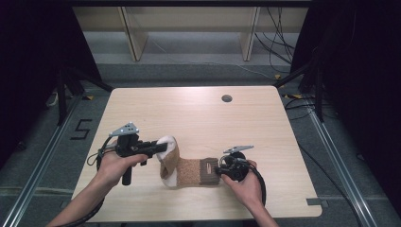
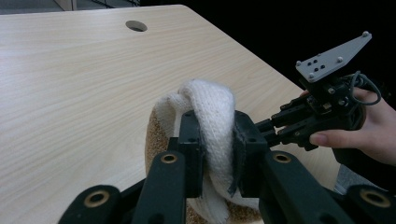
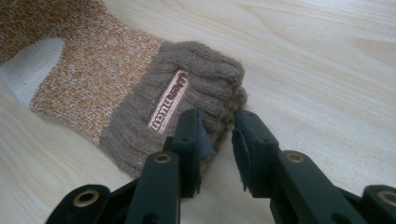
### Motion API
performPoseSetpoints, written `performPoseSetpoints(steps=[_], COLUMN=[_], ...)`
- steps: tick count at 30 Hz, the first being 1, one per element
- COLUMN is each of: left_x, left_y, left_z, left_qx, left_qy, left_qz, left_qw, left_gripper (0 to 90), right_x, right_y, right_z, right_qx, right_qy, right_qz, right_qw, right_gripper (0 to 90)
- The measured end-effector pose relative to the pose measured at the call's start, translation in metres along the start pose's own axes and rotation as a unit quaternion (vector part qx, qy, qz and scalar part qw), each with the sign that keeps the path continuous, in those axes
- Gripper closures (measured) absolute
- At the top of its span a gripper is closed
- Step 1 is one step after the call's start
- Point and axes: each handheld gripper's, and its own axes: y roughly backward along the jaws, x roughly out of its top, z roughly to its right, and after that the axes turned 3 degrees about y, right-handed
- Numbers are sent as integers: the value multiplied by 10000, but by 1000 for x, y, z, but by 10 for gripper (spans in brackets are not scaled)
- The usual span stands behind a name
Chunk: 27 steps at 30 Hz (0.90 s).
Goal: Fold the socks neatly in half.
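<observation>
The sock (image 3: 140, 88) label's lettering is too blurred to read.

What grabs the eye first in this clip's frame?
A brown-and-white knitted sock lies near the front edge of the pale wooden table, stretched between two hand-held tools. The left claw is shut on its white toe, lifted and folded over, while the right claw pinches the ribbed brown cuff, which bears a small label.

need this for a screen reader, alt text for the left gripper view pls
The left gripper pinches the white toe of a brown knit sock above a light wooden table. The right gripper sits beyond, in a hand.
</observation>
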Motion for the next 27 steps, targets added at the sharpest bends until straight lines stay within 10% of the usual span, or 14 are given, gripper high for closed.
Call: performPoseSetpoints(steps=[27], left_x=[0], left_y=[-24], left_z=[15], left_qx=[-87], left_qy=[-221], left_qz=[-126], left_qw=[9996], left_gripper=[758], right_x=[3], right_y=[-3], right_z=[-4], right_qx=[1], right_qy=[93], right_qz=[-5], right_qw=[10000], right_gripper=[716])
